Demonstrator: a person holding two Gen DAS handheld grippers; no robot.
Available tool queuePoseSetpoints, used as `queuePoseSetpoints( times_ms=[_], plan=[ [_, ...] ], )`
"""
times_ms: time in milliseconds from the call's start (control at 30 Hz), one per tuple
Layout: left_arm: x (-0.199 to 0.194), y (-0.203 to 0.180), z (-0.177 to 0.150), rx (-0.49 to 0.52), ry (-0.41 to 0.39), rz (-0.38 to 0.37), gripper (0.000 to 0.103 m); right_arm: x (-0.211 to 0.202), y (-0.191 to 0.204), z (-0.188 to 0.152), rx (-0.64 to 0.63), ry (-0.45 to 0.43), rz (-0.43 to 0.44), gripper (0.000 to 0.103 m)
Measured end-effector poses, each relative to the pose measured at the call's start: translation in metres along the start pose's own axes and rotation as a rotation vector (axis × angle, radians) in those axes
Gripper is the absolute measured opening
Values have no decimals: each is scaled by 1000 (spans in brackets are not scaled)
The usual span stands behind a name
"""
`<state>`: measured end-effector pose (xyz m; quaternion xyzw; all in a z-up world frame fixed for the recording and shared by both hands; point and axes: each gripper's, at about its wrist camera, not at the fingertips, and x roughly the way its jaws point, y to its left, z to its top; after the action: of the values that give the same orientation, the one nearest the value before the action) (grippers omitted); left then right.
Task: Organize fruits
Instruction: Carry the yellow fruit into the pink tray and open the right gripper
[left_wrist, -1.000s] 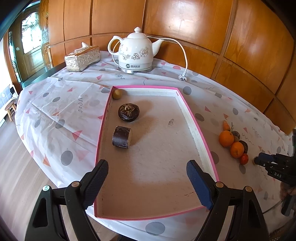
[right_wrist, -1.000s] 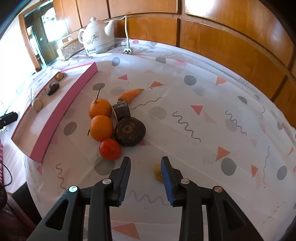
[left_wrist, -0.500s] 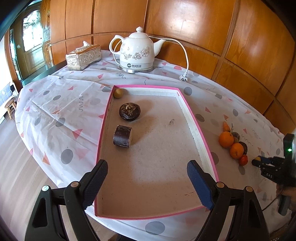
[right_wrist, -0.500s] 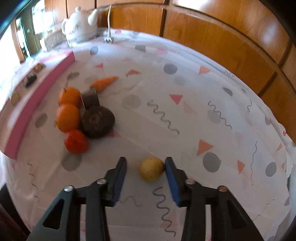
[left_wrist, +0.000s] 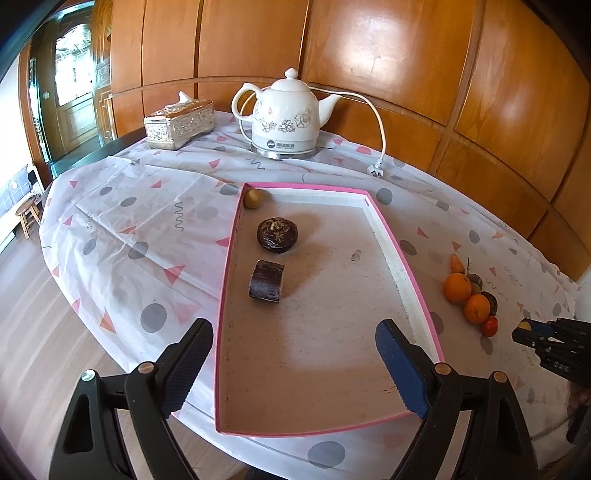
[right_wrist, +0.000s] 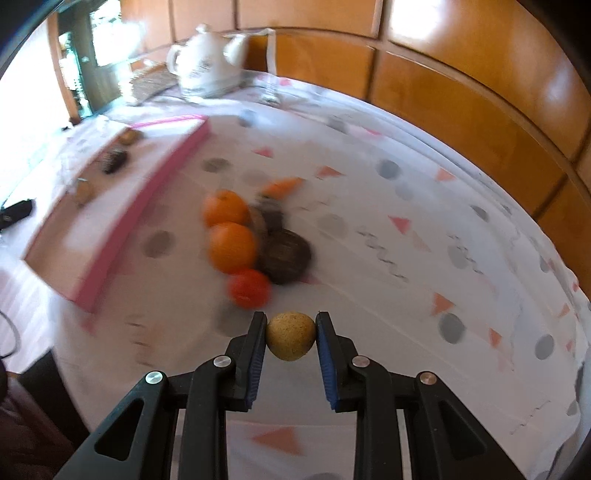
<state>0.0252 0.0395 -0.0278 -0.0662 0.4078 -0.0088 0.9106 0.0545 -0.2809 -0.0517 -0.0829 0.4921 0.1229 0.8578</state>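
My right gripper (right_wrist: 290, 325) is shut on a small tan round fruit (right_wrist: 290, 340) and holds it above the tablecloth. Beyond it lies a pile: two oranges (right_wrist: 232, 246), a red tomato (right_wrist: 249, 288), a dark round fruit (right_wrist: 284, 255) and a carrot (right_wrist: 281, 186). The pink-rimmed tray (left_wrist: 391, 243) holds a tan fruit (left_wrist: 255, 198), a dark round fruit (left_wrist: 277, 235) and a dark cut piece (left_wrist: 266, 280). My left gripper (left_wrist: 295, 365) is open and empty over the tray's near end. The right gripper also shows in the left wrist view (left_wrist: 524, 330).
A white electric kettle (left_wrist: 286, 116) with its cord and plug (left_wrist: 375, 170) stands at the back of the table. A silver tissue box (left_wrist: 179, 123) is at the back left. The table's edge drops to a wooden floor on the left.
My right gripper has closed on the tan fruit and lifted it off the cloth. The right wrist view now shakes with motion. The left gripper has stayed over the tray.
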Motion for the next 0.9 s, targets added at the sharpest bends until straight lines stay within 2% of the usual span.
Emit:
queuePoseSetpoints(
  times_ms=[167,333,567,667,833,900],
  plan=[
    [-1,2,-1,8,-5,7,92,-7,52,18,-44,-38,142,27],
    [-3,5,-1,7,-18,15,95,-1,103,40,-75,-50,247,27],
    [-3,12,-2,7,-23,35,95,21,148,67,-75,-38,276,27],
    [-2,14,-3,7,-25,41,95,30,153,74,-44,-30,279,27],
    [-3,11,-6,41,-38,39,95,34,154,81,-8,-37,278,37],
    [-2,9,-7,47,-36,29,95,32,154,79,-7,-42,268,37]
  ],
)
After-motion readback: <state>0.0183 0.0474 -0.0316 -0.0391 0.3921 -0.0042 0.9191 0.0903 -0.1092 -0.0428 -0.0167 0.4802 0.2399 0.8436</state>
